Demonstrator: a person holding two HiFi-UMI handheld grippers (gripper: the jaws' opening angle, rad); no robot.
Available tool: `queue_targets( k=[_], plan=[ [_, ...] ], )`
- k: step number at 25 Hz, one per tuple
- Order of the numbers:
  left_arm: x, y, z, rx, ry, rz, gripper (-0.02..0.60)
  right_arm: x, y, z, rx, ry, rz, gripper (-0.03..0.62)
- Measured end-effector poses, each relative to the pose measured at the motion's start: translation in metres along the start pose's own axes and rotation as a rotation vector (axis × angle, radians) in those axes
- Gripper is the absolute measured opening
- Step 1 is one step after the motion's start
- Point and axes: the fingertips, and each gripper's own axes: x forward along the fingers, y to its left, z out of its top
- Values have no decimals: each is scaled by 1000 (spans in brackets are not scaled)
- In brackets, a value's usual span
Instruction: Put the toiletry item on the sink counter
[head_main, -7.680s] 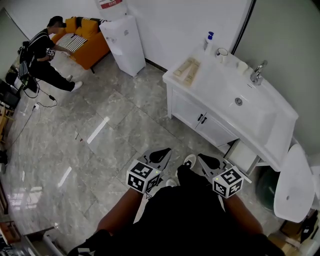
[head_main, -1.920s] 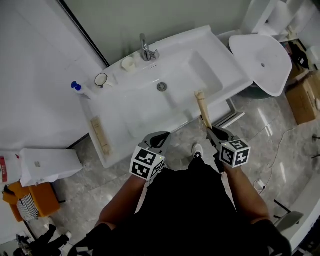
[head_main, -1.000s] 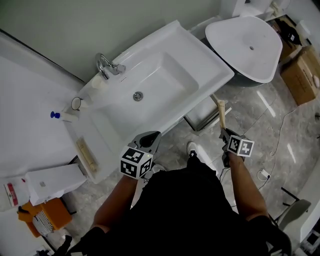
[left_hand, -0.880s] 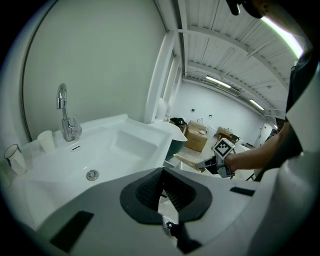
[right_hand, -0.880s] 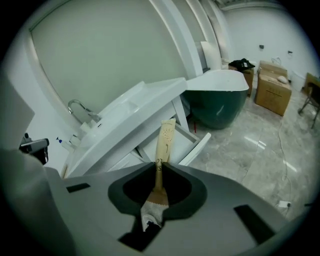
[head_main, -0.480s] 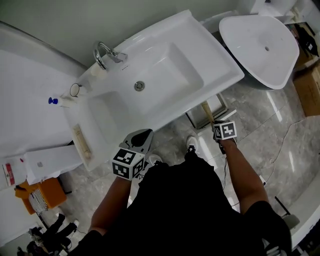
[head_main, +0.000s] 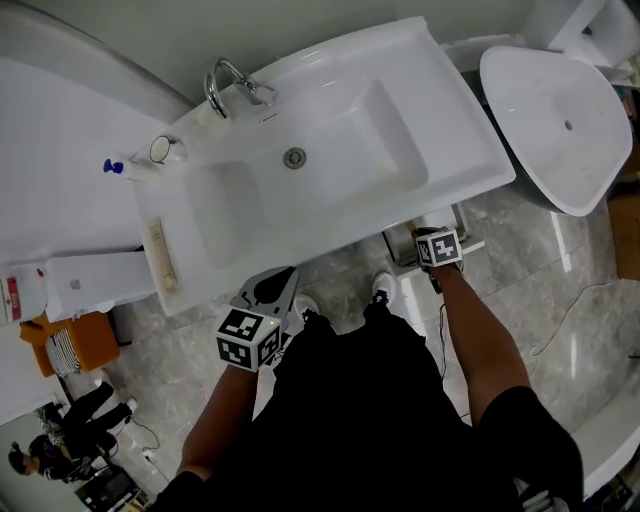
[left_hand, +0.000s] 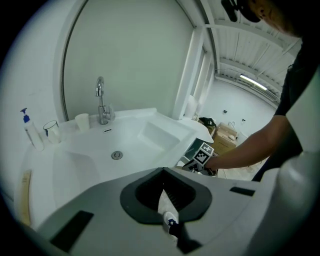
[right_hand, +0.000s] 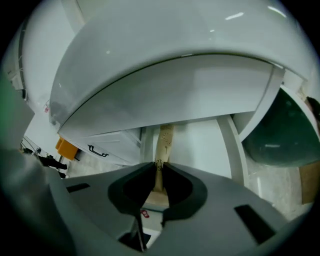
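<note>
The toiletry item is a beige tube, and my right gripper is shut on its lower part. It points up at the underside of the white sink counter. In the head view, the right gripper sits just below the counter's front right edge, and the tube is hidden there. My left gripper hangs by the counter's front, jaws together and empty. A second beige tube lies on the counter's left end.
On the counter stand a faucet, a blue-capped pump bottle and a glass. A white toilet lid is at the right, a white dispenser at the left. Under the counter are cabinet doors and a dark bin.
My right gripper has carried the tube up and left, from the open floor in under the counter's front edge. The left gripper has stayed by the counter's front.
</note>
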Motion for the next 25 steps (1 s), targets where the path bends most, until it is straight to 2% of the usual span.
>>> queue_targets(
  k=[3, 8, 10, 12, 19, 25],
  plan=[
    [-4, 5, -4, -28, -2, 38, 0, 17, 1, 11, 9, -11, 20, 41],
    [-12, 14, -9, -57, -10, 75, 0, 31, 5, 5, -4, 28, 28, 43],
    [-14, 18, -11, -65, -12, 81, 0, 32, 6, 4, 12, 30, 33, 82],
    [-15, 20, -12, -67, -13, 80, 0, 31, 6, 4, 24, 28, 33, 104],
    [-15, 22, -5, -41, -33, 48, 0, 16, 8, 5, 31, 1, 10, 104],
    [-20, 23, 2, -15, -57, 12, 0, -10, 31, 11, 25, -52, 18, 104]
  ],
)
